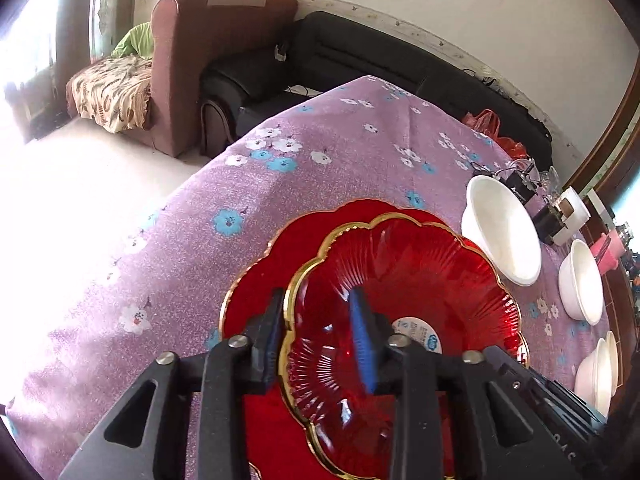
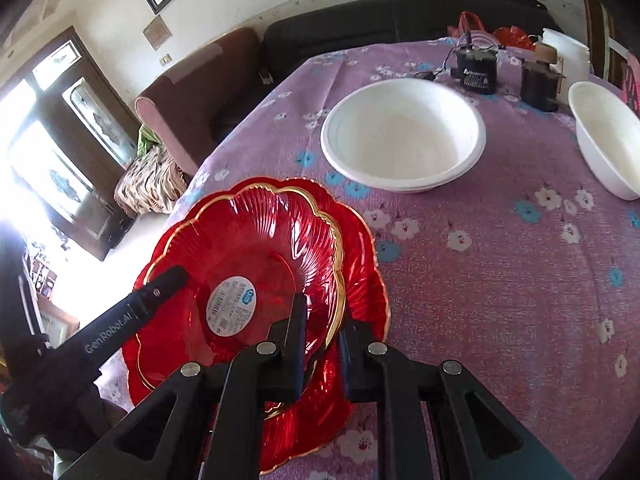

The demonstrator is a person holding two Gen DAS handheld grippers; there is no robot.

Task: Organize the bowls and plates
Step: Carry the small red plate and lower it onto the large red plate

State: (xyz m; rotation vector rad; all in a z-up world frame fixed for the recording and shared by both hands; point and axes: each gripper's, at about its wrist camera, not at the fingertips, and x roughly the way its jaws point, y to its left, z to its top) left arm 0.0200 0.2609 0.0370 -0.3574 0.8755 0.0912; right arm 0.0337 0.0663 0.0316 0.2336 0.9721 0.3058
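Note:
A red gold-rimmed flower-shaped plate [image 1: 420, 276] with a white label sits over a second, like red plate [image 1: 260, 280] on the purple flowered tablecloth. My left gripper [image 1: 320, 332] straddles the upper plate's near rim, one finger outside, one inside, with a gap showing. My right gripper [image 2: 322, 340] is shut on the opposite rim of the same upper plate [image 2: 248, 248]; the lower plate [image 2: 360, 248] shows beneath it. The left gripper's finger [image 2: 160, 284] shows in the right wrist view. White bowls stand nearby [image 2: 404, 136], [image 2: 608, 136], [image 1: 500, 228], [image 1: 582, 284].
Two stacked white bowls [image 1: 600, 368] stand at the table's right edge. Black devices with cables [image 2: 478, 68], a dark box [image 2: 540, 84] and a white tub [image 2: 568, 56] crowd the far side. A brown armchair [image 1: 200, 64] and black sofa [image 1: 360, 52] stand beyond the table [image 1: 320, 160].

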